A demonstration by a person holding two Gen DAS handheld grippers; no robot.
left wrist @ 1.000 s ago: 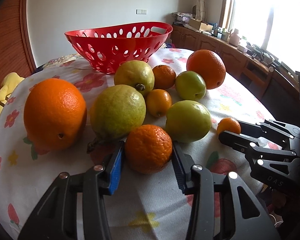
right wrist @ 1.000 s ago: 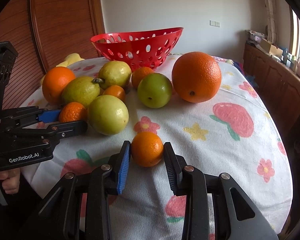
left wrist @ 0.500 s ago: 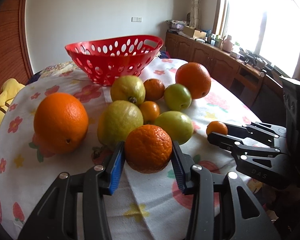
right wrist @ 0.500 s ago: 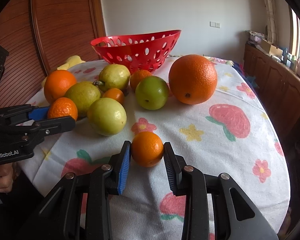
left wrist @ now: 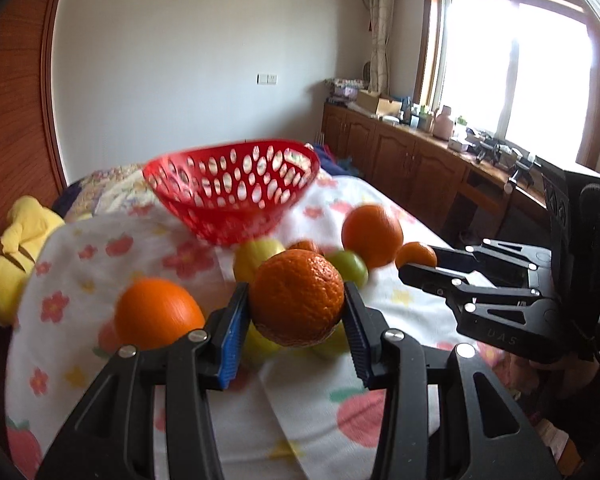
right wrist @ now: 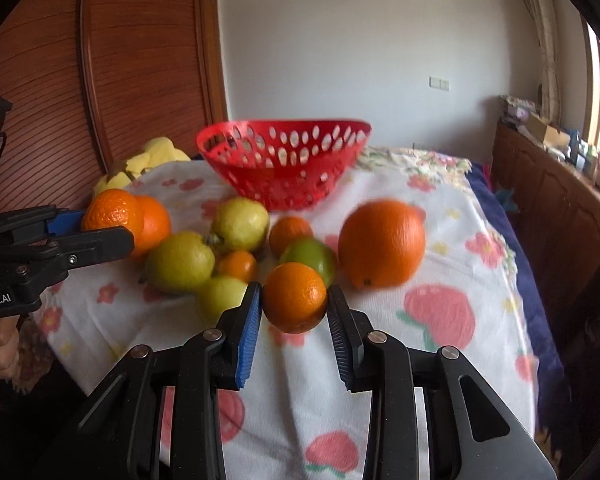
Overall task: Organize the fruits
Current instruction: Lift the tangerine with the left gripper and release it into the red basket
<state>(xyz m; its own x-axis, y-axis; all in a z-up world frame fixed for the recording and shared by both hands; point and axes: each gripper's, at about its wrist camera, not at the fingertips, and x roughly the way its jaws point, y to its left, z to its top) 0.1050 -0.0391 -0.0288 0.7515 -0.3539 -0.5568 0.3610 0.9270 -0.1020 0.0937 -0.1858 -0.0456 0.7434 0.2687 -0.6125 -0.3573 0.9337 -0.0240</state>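
My left gripper (left wrist: 296, 316) is shut on a bumpy tangerine (left wrist: 296, 296) and holds it above the table; it also shows in the right wrist view (right wrist: 114, 212). My right gripper (right wrist: 294, 308) is shut on a small smooth tangerine (right wrist: 295, 297), lifted above the cloth; it shows in the left wrist view (left wrist: 416, 255) too. A red perforated basket (right wrist: 284, 160) stands empty at the far end of the table (right wrist: 440, 352). Below lie two big oranges (right wrist: 382, 254), green-yellow fruits (right wrist: 180, 262) and small tangerines (right wrist: 290, 234).
A yellow plush toy (left wrist: 16, 248) lies at the table's far left edge. A wooden panel wall (right wrist: 100, 100) stands on the left. Wooden cabinets with clutter (left wrist: 428, 160) run along the right under a window.
Both grippers have risen off the table, each carrying its tangerine, and now sit higher with the basket nearer eye level. The fruits left on the cloth have not moved.
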